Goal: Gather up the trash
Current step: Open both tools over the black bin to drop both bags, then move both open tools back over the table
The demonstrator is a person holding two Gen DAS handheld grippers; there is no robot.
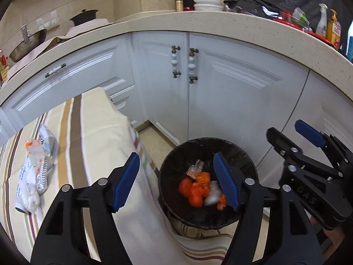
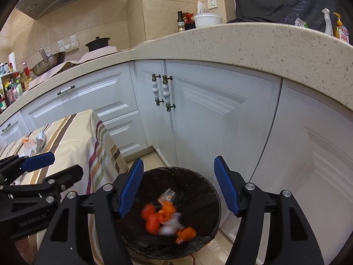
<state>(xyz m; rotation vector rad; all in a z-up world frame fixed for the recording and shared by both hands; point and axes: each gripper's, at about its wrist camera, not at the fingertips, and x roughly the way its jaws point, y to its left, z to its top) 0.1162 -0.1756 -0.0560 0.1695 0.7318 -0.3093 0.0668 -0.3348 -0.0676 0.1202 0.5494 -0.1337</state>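
Observation:
A round bin with a black liner (image 1: 169, 167) (image 2: 198, 190) stands on the floor beside the table. Orange wrappers (image 1: 194, 190) (image 2: 154, 216) and a blurred white piece (image 1: 211, 195) (image 2: 168, 226) lie inside it. My left gripper (image 1: 175, 161) (image 2: 67, 162) is open with nothing between its blue pads, over the bin's left rim and the table edge. To its right my right gripper (image 2: 178, 165) (image 1: 284, 128) is open and empty above the bin. More white, silver and orange wrappers (image 1: 37, 161) (image 2: 33, 142) lie on the striped tablecloth (image 1: 92, 132) (image 2: 75, 137).
White cabinet doors with handles (image 1: 184, 64) (image 2: 163, 92) stand close behind the bin, under a speckled counter edge (image 1: 220, 24) (image 2: 242, 44). Bottles, bowls and a wok sit on the counter. A strip of tiled floor (image 1: 152, 141) runs between table and cabinets.

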